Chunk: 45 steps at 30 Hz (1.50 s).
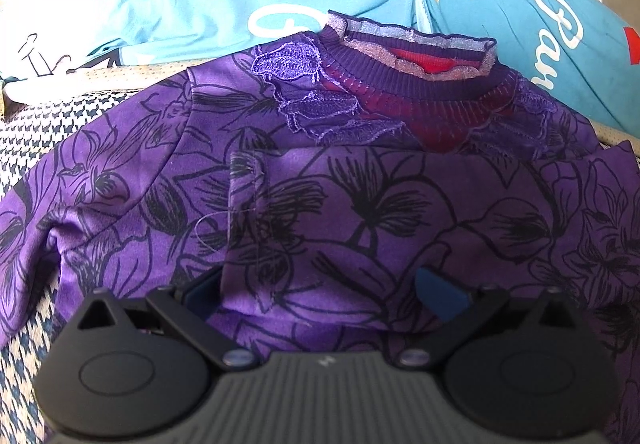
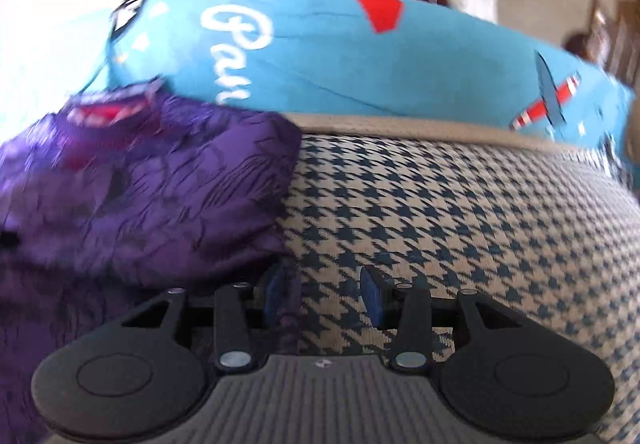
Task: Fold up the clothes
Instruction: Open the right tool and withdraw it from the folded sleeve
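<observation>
In your left wrist view, the left tongs stand wide open over the purple floral top, a folded panel lying between the pads but unpinched, neckline ahead. In your right wrist view, the right tongs sit partly open, gripping nothing; the top's edge brushes the left pad, houndstooth cover beneath, blue pillow beyond.

A purple top printed with black flowers lies flat on the houndstooth cushion, neck toward the cushion's far edge. One sleeve is folded across its chest; its ribbed collar shows a red lining.
</observation>
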Tool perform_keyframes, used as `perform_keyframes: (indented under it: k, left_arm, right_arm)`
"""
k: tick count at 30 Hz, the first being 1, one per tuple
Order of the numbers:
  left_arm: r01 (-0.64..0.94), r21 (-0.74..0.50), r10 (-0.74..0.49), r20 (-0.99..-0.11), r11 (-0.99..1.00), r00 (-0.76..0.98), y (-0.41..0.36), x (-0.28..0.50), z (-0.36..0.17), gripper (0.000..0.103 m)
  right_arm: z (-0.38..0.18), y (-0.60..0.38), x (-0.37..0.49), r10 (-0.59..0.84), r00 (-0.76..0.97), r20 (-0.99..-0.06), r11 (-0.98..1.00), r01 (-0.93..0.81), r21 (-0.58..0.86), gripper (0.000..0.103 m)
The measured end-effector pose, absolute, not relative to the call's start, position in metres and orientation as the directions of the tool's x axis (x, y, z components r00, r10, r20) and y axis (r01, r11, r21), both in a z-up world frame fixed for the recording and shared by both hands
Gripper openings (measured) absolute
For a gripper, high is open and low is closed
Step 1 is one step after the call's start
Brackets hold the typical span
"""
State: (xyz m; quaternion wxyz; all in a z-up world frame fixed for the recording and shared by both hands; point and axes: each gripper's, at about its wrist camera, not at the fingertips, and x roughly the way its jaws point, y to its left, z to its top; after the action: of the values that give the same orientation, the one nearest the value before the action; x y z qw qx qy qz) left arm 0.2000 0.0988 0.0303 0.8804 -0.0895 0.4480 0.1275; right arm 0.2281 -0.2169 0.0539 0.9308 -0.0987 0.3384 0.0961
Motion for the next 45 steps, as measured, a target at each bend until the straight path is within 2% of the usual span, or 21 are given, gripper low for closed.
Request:
perform_keyframes:
  k: [5,12,15,17,18,20,21,24,25,37,41,45]
  left_arm:
    - [-0.307,-0.043,0.145,-0.814,0.951,0.563,0.099,0.201,0.031,0.103]
    - [-0.304,-0.042,0.143,-0.816,0.952,0.560,0.099,0.202,0.032,0.103]
    - [-0.303,-0.045,0.139,-0.818,0.952,0.558,0.099,0.202,0.032,0.103]
    - [-0.305,-0.042,0.143,-0.818,0.951,0.557,0.098,0.203,0.032,0.103]
    - [-0.306,-0.039,0.146,-0.818,0.951,0.556,0.098,0.203,0.032,0.103]
    - [-0.305,-0.036,0.147,-0.817,0.952,0.557,0.097,0.202,0.032,0.103]
    - [-0.304,-0.036,0.147,-0.817,0.952,0.557,0.098,0.202,0.032,0.103]
    - [-0.304,-0.034,0.148,-0.819,0.952,0.554,0.097,0.202,0.033,0.103]
    - [-0.303,-0.031,0.149,-0.820,0.952,0.552,0.096,0.201,0.034,0.103]
    - [-0.303,0.003,0.172,-0.829,0.953,0.533,0.091,0.195,0.039,0.103]
    - [-0.309,0.001,0.173,-0.830,0.951,0.530,0.093,0.193,0.042,0.103]
    - [-0.307,-0.001,0.170,-0.832,0.952,0.528,0.095,0.191,0.044,0.103]
  right_arm:
    - [0.048,-0.198,0.215,0.150,0.752,-0.642,0.897,-0.377,-0.231,0.041]
    - [0.036,-0.171,0.216,0.122,0.817,-0.563,0.888,-0.343,-0.306,0.041]
    - [0.044,-0.176,0.220,0.017,0.848,-0.530,0.932,-0.205,-0.298,0.041]
    - [0.052,-0.192,0.225,-0.022,0.826,-0.563,0.977,-0.103,-0.189,0.041]
    - [0.052,-0.198,0.226,-0.055,0.819,-0.571,0.982,-0.058,-0.178,0.041]
    - [0.053,-0.210,0.228,-0.121,0.801,-0.587,0.987,0.033,-0.157,0.033]
    - [0.053,-0.216,0.230,-0.152,0.789,-0.595,0.986,0.079,-0.147,0.033]
    - [0.050,-0.235,0.234,-0.164,0.744,-0.648,0.986,0.135,-0.096,0.033]
    - [0.052,-0.235,0.232,-0.172,0.753,-0.635,0.985,0.132,-0.109,0.033]
    - [0.069,-0.203,0.230,0.123,0.831,-0.543,0.991,-0.135,0.017,0.033]
    - [0.066,-0.187,0.234,0.171,0.827,-0.536,0.982,-0.187,0.024,0.019]
    - [0.049,-0.179,0.248,0.168,0.786,-0.595,0.979,-0.203,0.008,0.015]
